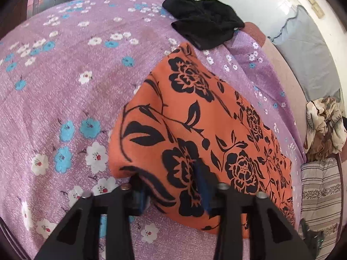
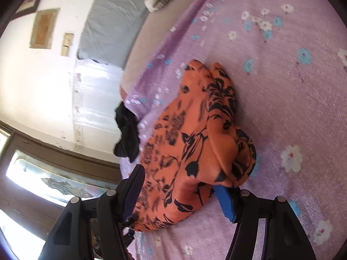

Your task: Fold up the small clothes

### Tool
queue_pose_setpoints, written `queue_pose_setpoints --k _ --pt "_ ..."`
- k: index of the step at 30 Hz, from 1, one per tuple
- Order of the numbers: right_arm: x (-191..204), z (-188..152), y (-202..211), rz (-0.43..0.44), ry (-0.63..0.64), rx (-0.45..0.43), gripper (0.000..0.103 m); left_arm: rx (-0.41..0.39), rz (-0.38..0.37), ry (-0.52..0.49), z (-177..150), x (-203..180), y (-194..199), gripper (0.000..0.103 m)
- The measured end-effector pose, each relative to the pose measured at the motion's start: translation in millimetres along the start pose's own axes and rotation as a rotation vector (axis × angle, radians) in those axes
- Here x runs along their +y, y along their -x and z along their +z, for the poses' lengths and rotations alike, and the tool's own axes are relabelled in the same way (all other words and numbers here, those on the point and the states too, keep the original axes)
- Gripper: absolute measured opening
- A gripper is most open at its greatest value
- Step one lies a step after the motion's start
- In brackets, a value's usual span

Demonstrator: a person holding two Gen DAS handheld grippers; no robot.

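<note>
An orange garment with black flowers lies partly folded on the purple flowered bedsheet. My left gripper straddles its near corner. The cloth lies flat between the two fingers, one blue pad rests on it, and the jaws stand apart. In the right wrist view the same orange garment is bunched into a thick fold. My right gripper holds that fold, with the cloth filling the gap and touching both pads.
A crumpled black garment lies at the bed's far edge beyond the orange one. A grey cushion, a rumpled brown-and-cream cloth and a striped pillow sit along the right side. A wall and a window are close by.
</note>
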State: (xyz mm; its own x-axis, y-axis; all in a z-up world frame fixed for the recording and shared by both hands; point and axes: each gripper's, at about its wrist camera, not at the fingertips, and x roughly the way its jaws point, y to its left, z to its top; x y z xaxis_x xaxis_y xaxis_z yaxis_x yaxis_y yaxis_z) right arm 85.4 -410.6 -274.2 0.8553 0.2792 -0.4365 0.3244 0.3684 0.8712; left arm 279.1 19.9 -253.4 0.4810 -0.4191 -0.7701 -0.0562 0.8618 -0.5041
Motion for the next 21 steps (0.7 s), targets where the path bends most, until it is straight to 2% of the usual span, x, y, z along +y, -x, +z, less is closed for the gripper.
queue_pose_setpoints --k 2,5,8,9,11,13,15,18,19,20,21 --pt "-9 -4 -1 -0.044 -0.035 0.019 0.065 -0.009 -0.021 0.001 0 -5 0 0.064" --pt "-2 -15 13 -0.11 0.028 -0.015 0.065 -0.027 0.027 -0.043 -5 -14 -2 0.062" --pt "2 -23 12 -0.21 0.087 -0.037 0.065 -0.047 0.074 -0.051 -6 -14 -2 0.036" --pt "1 -21 7 -0.217 0.081 -0.04 0.066 -0.046 0.067 -0.041 -6 -12 -3 0.035" --pt "2 -12 0 -0.213 0.076 -0.062 0.066 -0.045 0.054 -0.019 -4 -8 -3 0.035" --pt "0 -3 -9 -0.173 0.054 -0.055 0.071 -0.043 0.057 -0.022 -3 -8 -4 0.036" --pt "-4 4 -13 -0.149 0.016 -0.071 0.073 -0.04 0.038 -0.018 -3 -10 -6 0.049" --pt "-3 14 -21 -0.105 0.013 -0.102 0.074 -0.052 0.024 -0.017 -3 -14 -6 0.053" --pt "-3 16 -25 -0.091 0.012 -0.109 0.074 -0.057 0.019 -0.012 -3 -14 -5 0.053" --pt "-4 17 -28 -0.076 0.013 -0.115 0.074 -0.063 0.011 -0.001 -3 -13 -4 0.045" --pt "-3 19 -31 -0.067 0.023 -0.116 0.073 -0.069 0.01 0.007 -1 -12 -3 0.032"
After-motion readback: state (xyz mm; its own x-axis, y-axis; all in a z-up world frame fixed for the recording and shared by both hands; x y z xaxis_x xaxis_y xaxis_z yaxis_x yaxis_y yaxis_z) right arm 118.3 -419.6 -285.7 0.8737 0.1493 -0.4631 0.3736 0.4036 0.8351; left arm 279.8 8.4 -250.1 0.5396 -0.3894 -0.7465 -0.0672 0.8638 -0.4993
